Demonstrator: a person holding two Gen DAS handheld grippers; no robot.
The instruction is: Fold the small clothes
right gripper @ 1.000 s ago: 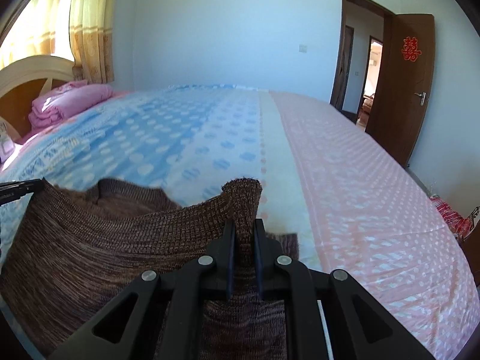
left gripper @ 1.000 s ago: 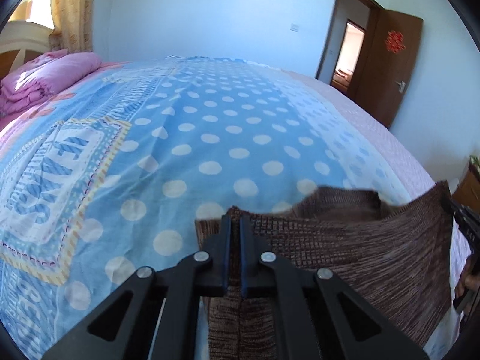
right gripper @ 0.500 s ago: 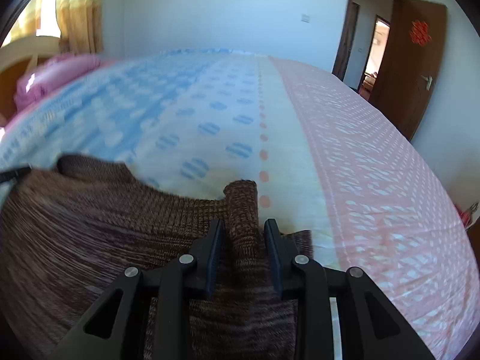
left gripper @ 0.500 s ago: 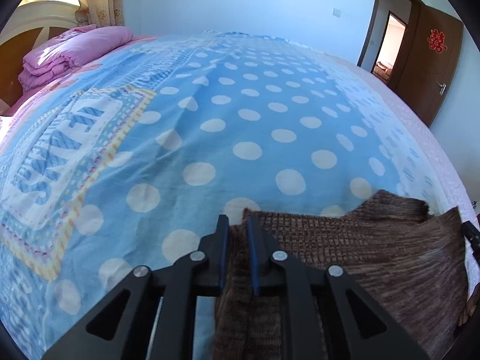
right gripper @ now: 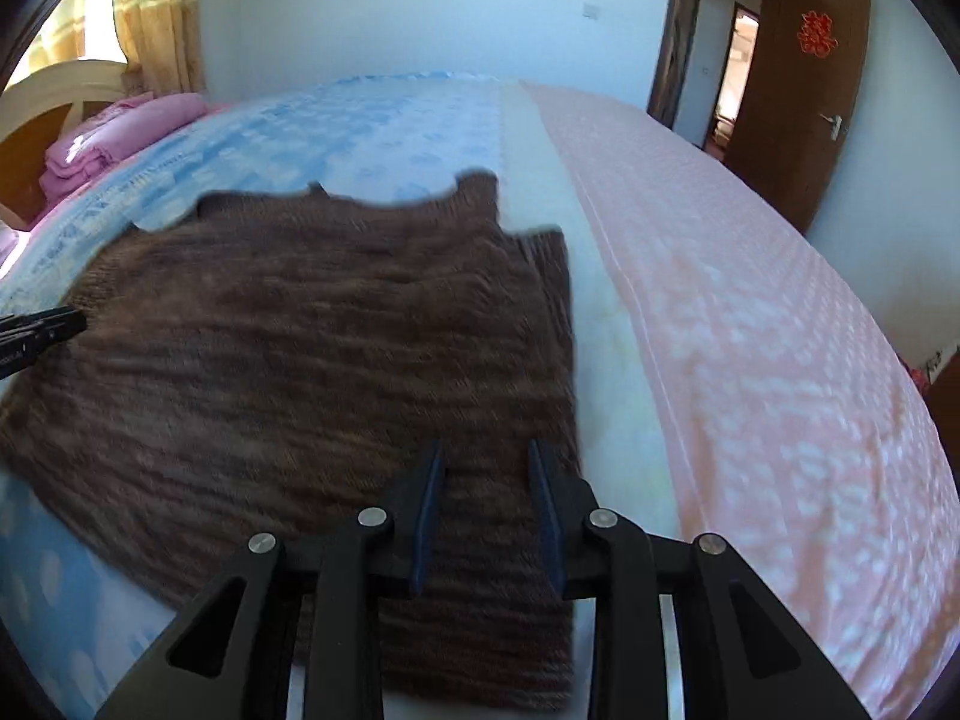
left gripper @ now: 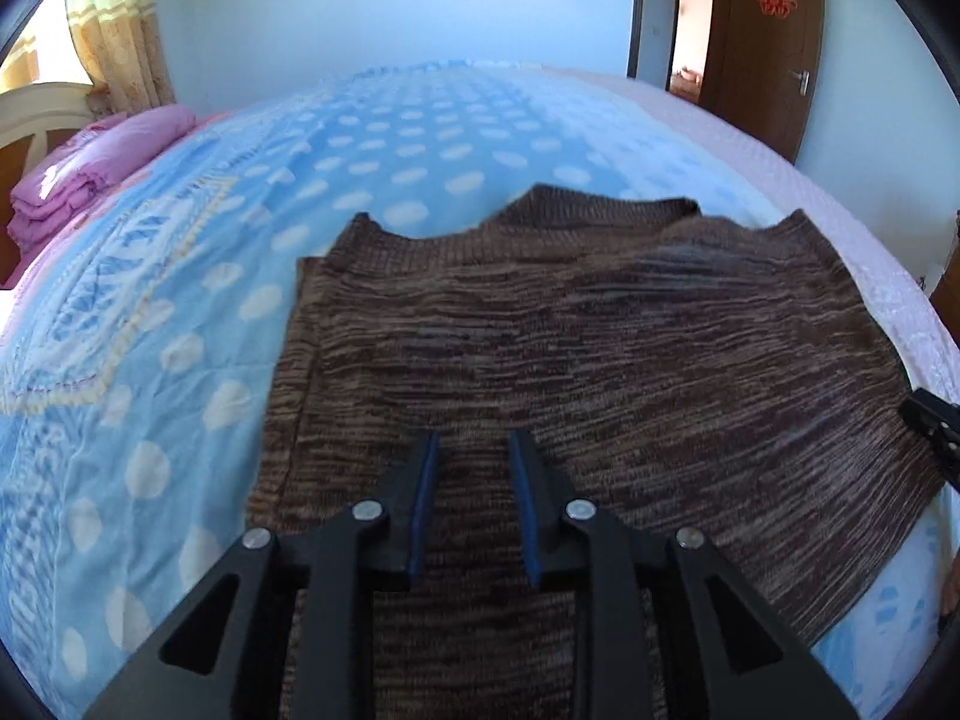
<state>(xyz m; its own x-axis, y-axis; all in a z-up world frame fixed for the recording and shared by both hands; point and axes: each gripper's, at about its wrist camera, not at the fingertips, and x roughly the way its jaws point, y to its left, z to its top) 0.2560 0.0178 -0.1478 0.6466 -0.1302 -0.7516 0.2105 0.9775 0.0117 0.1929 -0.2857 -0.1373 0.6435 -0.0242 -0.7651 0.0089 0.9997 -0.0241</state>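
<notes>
A brown knitted sweater (left gripper: 600,330) lies spread flat on the bed, neckline toward the far side. My left gripper (left gripper: 474,441) hovers over its near left part. The jaws are opening, blue pads apart, and only flat knit shows below the gap. My right gripper (right gripper: 485,450) stands open over the sweater (right gripper: 300,360) near its right edge, pinching nothing. The right gripper's tip (left gripper: 933,426) shows at the right rim of the left wrist view. The left gripper's tip (right gripper: 36,330) shows at the left rim of the right wrist view.
The bed has a blue polka-dot cover (left gripper: 180,300) with a pink half (right gripper: 750,330) on the right. A folded pink quilt (left gripper: 90,180) lies by the headboard (right gripper: 72,90) at the far left. A brown door (right gripper: 804,90) stands open at the back right.
Both grippers were shut on raised corners of the sweater and have let go. The sweater has dropped flat onto the bed, and both grippers have sunk and drawn back over its near part.
</notes>
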